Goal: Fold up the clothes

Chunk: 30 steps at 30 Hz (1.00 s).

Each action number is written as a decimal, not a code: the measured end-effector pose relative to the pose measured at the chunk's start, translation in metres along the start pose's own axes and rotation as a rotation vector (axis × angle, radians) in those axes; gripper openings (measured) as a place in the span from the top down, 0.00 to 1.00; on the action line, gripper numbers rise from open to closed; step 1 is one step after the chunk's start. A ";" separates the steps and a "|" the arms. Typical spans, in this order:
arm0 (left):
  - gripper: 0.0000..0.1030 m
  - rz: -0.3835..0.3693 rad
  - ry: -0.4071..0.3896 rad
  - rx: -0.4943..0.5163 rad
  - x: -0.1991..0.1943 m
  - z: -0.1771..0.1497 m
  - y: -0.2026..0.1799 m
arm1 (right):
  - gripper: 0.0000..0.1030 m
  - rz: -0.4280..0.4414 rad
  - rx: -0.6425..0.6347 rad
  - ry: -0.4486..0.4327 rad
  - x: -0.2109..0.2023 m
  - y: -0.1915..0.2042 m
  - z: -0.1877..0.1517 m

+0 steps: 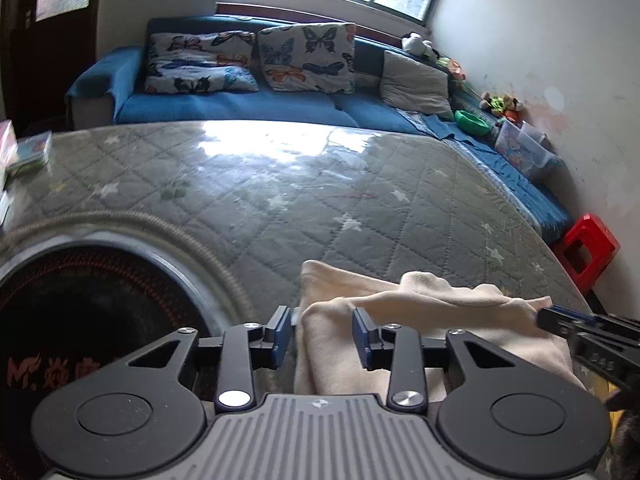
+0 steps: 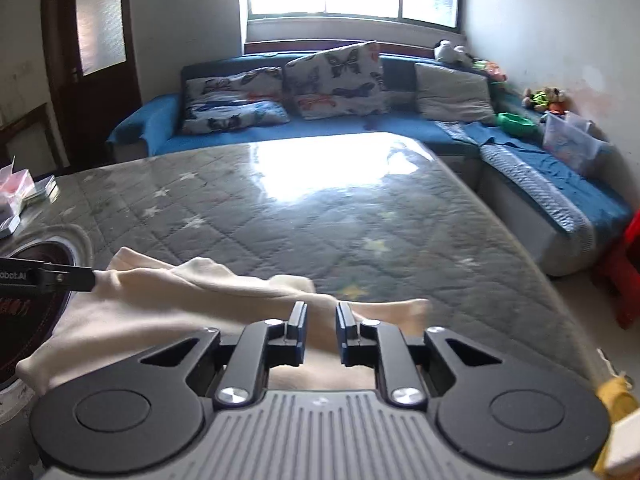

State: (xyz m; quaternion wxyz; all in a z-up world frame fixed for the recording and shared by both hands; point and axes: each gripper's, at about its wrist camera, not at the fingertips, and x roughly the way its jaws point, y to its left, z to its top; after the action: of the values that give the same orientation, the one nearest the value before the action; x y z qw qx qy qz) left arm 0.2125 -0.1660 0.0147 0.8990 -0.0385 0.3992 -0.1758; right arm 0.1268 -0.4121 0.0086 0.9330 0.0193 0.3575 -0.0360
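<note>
A cream garment (image 1: 404, 320) lies partly folded on the near part of a grey quilted table (image 1: 280, 200); it also shows in the right wrist view (image 2: 168, 304). My left gripper (image 1: 321, 334) is open, its jaws straddling the garment's left edge. My right gripper (image 2: 320, 330) is open just above the garment's right part. The right gripper's tip (image 1: 560, 320) shows at the garment's right edge in the left view. The left gripper's tip (image 2: 72, 278) shows at the garment's left edge in the right view.
A round black stove inset (image 1: 80, 300) sits in the table at the left. Boxes (image 1: 32, 152) lie at the table's far left. A blue sofa (image 1: 240, 104) with cushions stands behind. A red stool (image 1: 588, 248) is at the right.
</note>
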 end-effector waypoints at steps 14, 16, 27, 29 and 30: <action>0.51 0.045 0.012 0.154 0.038 -0.002 -0.032 | 0.77 0.016 0.003 0.028 0.030 0.006 -0.004; 0.50 0.049 0.007 0.168 0.037 -0.004 -0.033 | 0.73 0.021 0.004 0.021 0.023 0.006 -0.004; 0.43 0.051 -0.018 0.203 -0.003 -0.026 -0.036 | 0.58 0.062 -0.010 0.025 -0.025 0.016 -0.026; 0.41 0.043 -0.024 0.215 -0.013 -0.034 -0.035 | 0.58 0.066 -0.014 0.023 -0.034 0.019 -0.033; 0.41 0.042 -0.028 0.221 -0.018 -0.037 -0.035 | 0.58 0.068 -0.012 0.022 -0.037 0.020 -0.035</action>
State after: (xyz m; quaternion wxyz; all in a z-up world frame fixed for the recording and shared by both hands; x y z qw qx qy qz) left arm 0.1642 -0.1901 0.0091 0.9067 0.0667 0.3657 -0.1992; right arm 0.0776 -0.3884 0.0074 0.9298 0.0262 0.3671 -0.0017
